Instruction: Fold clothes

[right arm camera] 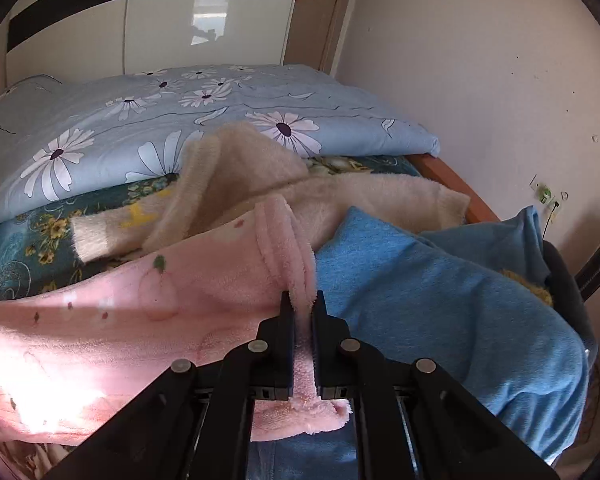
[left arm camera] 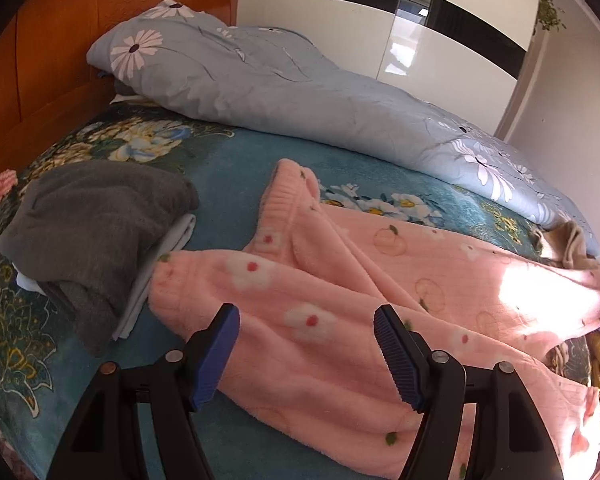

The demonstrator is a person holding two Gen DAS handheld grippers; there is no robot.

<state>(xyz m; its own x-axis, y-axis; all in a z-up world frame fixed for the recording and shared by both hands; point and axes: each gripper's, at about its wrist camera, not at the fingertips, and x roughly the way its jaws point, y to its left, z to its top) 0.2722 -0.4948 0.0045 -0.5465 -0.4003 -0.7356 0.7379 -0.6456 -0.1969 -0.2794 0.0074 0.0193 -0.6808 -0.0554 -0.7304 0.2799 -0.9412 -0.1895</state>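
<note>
Bedroom with a glossy white-and-black wardrobe [left arm camera: 380, 20] behind a bed covered by a teal floral blanket [left arm camera: 228, 152]; pale blue daisy-print quilt [left arm camera: 280, 96] heaped along the far side. Spread across the blanket, pink fleece garment [left arm camera: 320, 280] with small flower and fruit motifs, ribbed cuff pointing toward the quilt. Just left of it, folded grey garment [left arm camera: 92, 220] stacked on something white.

Left gripper [left arm camera: 306, 354] low over the pink fleece, blue-padded fingers [left arm camera: 398, 356] spread wide, nothing between them. Right gripper [right arm camera: 302, 300] aimed along the bed toward the quilt, jaws nearly closed and pinching a folded ridge of the pink fleece, fabric bunched between and below the pads.

Beside that pinch, blue garment [right arm camera: 440, 300] on the right and cream fleece garment [right arm camera: 300, 184] beyond, partly tucked under the pink one. Sunlit patch washing out part of the pink fabric; garment's full outline cut off by both frames. Yellow item under the blue cloth too hidden to identify.
</note>
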